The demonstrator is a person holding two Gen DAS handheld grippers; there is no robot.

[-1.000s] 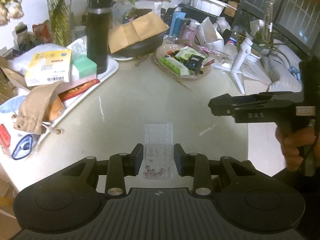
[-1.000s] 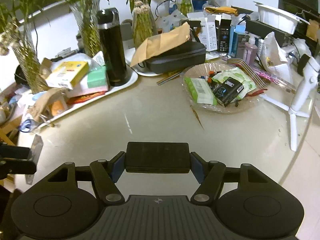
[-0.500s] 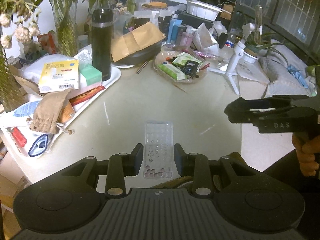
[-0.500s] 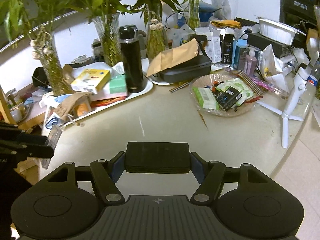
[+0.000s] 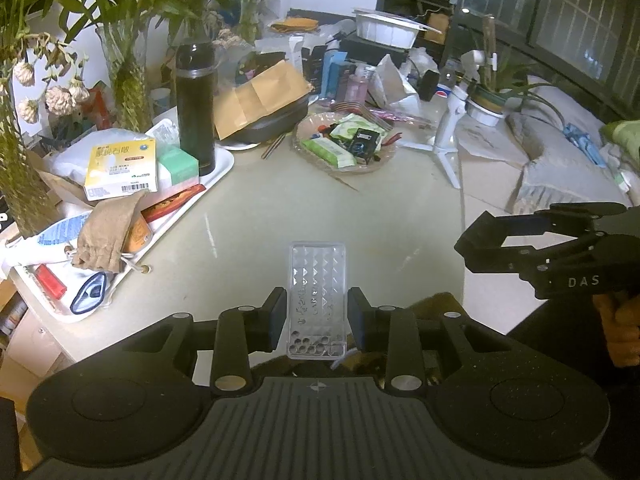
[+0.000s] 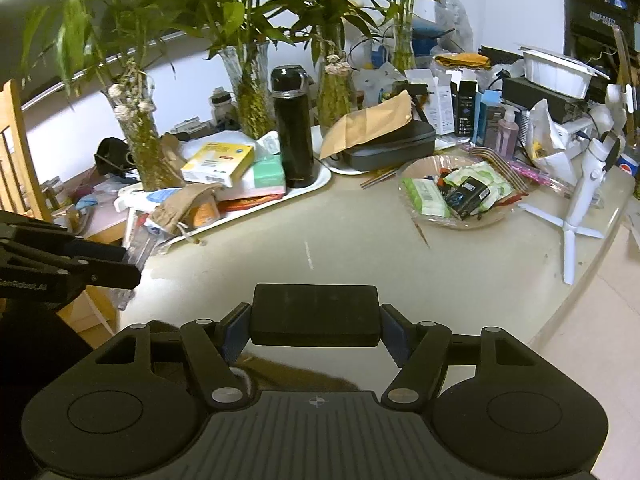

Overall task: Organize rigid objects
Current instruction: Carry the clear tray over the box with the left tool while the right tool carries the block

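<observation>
A clear plastic case point(image 5: 318, 276) with a diamond-patterned lid and small beads at its near end is clamped between the pads of my left gripper point(image 5: 317, 316), above the near edge of the round beige table point(image 5: 280, 216). My right gripper point(image 6: 315, 322) is shut on a flat black rectangular box point(image 6: 315, 308), also held in the air over the table's near side. The right gripper point(image 5: 520, 248) shows at the right of the left wrist view, with a hand point(image 5: 624, 332) on its grip. The left gripper point(image 6: 80, 266) and the case's edge point(image 6: 136, 248) show at the left of the right wrist view.
A white tray point(image 5: 224, 168) at the left carries medicine boxes, a cloth pouch point(image 5: 108, 232) and a tall black flask point(image 5: 196, 108). Behind stand vases of plants, a black case under a brown envelope point(image 5: 260, 100), a glass dish of packets point(image 5: 344, 144) and a white tripod point(image 5: 448, 128).
Both grippers have risen and drawn back from the table, so more of the room shows. The clear case and the black box stay gripped as before.
</observation>
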